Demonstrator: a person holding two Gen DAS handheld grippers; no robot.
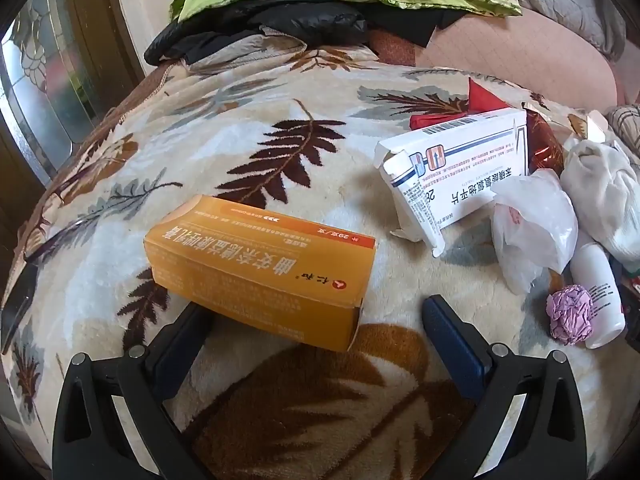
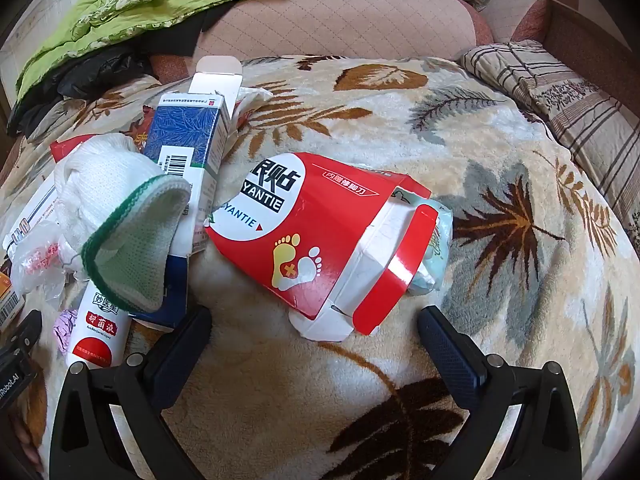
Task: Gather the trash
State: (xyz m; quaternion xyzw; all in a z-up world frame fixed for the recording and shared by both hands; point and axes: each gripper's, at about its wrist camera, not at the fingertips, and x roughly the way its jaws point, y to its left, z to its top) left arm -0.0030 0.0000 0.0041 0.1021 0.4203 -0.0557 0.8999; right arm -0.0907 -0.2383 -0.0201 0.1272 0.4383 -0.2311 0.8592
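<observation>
- Our left claw (image 1: 316, 320) stands spread wide and empty, angled down at the orange box (image 1: 260, 268), whose near end lies between its fingers, untouched, so it looks like the first pick.
- Our right claw (image 2: 314, 328) gapes equally wide, holding nothing, lined up on the red box (image 2: 320, 232).
- Left of the red box, the trash lies heaped on the leaf-print blanket (image 2: 460, 128): blue carton (image 2: 188, 136), white glove (image 2: 116, 208), white bottle (image 2: 100, 328).

A cream fleece blanket with brown and grey leaf print (image 1: 280, 96) covers the bed, with a crumpled green quilt (image 2: 100, 12), a black garment (image 1: 280, 28) and a striped pillow (image 2: 560, 92) at its far edge.
</observation>
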